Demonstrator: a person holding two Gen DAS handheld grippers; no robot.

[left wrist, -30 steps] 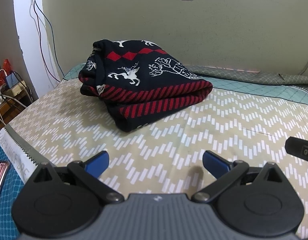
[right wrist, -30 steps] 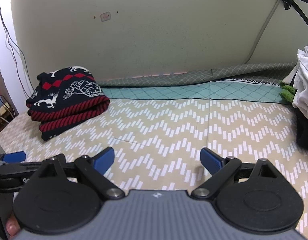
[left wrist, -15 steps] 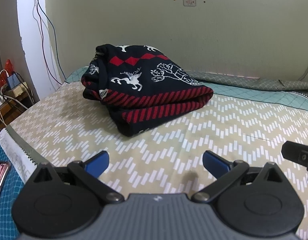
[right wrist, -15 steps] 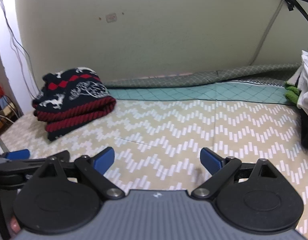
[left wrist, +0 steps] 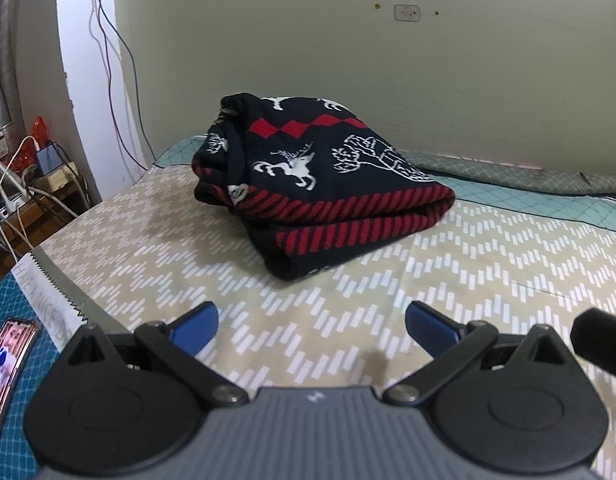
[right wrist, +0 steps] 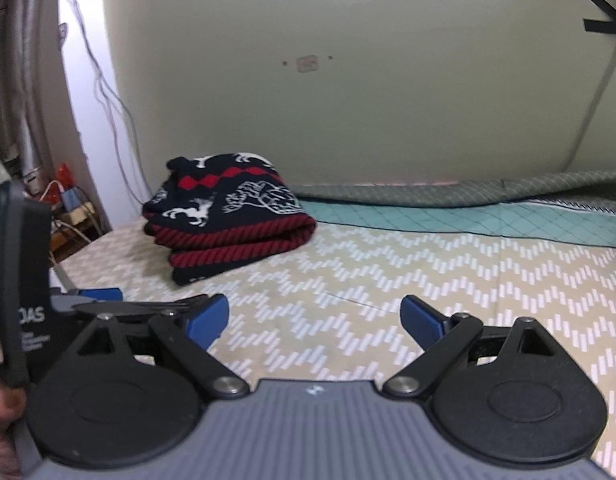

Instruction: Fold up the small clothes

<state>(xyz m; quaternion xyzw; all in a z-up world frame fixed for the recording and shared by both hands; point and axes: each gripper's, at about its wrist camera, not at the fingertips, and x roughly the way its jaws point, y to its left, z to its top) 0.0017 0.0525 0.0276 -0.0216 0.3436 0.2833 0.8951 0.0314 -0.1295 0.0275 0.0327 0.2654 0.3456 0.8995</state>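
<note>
both tools are looking the same: the left gripper [left wrist: 310, 326] and the right gripper [right wrist: 314, 320] are having blue fingertip pads on black link arms, silver pivot screws, round black discs each side, and a grey ribbed body behind them.

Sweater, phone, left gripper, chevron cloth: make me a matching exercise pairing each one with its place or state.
Things:
1. sweater
2. phone
3. left gripper
4. chevron cloth

Places or states:
A. open, holding nothing
B. folded into a stack, lying on the chevron cloth
C. spread flat under the sweater
D. on the teal mat at the left edge

Pairs: 1-B, 2-D, 3-A, 4-C
</note>
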